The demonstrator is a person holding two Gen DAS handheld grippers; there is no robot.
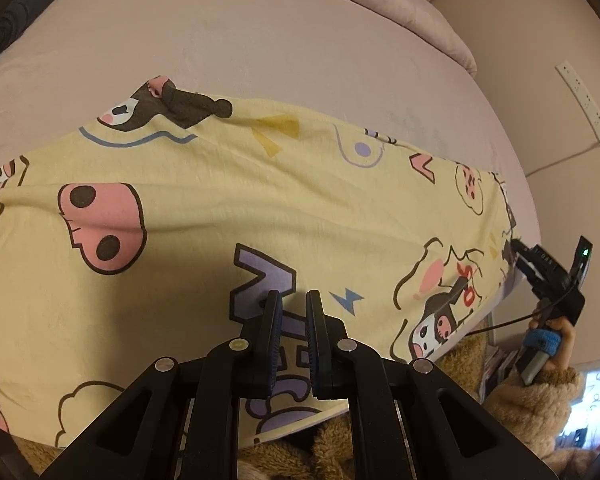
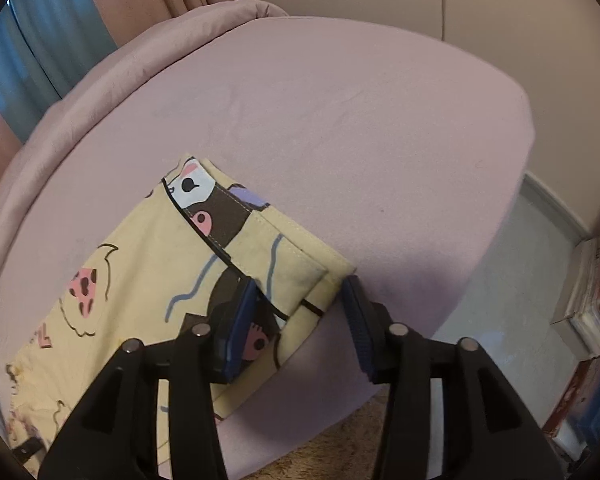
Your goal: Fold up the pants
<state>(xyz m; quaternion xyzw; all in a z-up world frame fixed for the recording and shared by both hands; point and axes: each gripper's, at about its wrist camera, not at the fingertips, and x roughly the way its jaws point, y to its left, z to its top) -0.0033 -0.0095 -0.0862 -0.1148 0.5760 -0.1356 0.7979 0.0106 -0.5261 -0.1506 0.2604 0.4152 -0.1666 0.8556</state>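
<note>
The pants (image 1: pixel 228 216) are pale yellow with cartoon prints and lie spread across the pink bed. My left gripper (image 1: pixel 292 300) hovers over their near edge with its jaws a narrow gap apart and nothing between them. My right gripper (image 2: pixel 300 286) is open wide around the hem end of the pants (image 2: pixel 188 276); its left pad rests over the cloth and its right pad sits just past the hem corner. In the left wrist view the right gripper (image 1: pixel 518 254) shows at the far right end of the pants, held by a hand.
The pink bed (image 2: pixel 360 120) has a rolled blanket (image 2: pixel 120 68) along its far edge. A dark garment (image 1: pixel 16 16) lies at the far left. A wall power strip (image 1: pixel 584 104) hangs on the right. Books (image 2: pixel 592 312) and grey floor (image 2: pixel 512 300) lie right of the bed.
</note>
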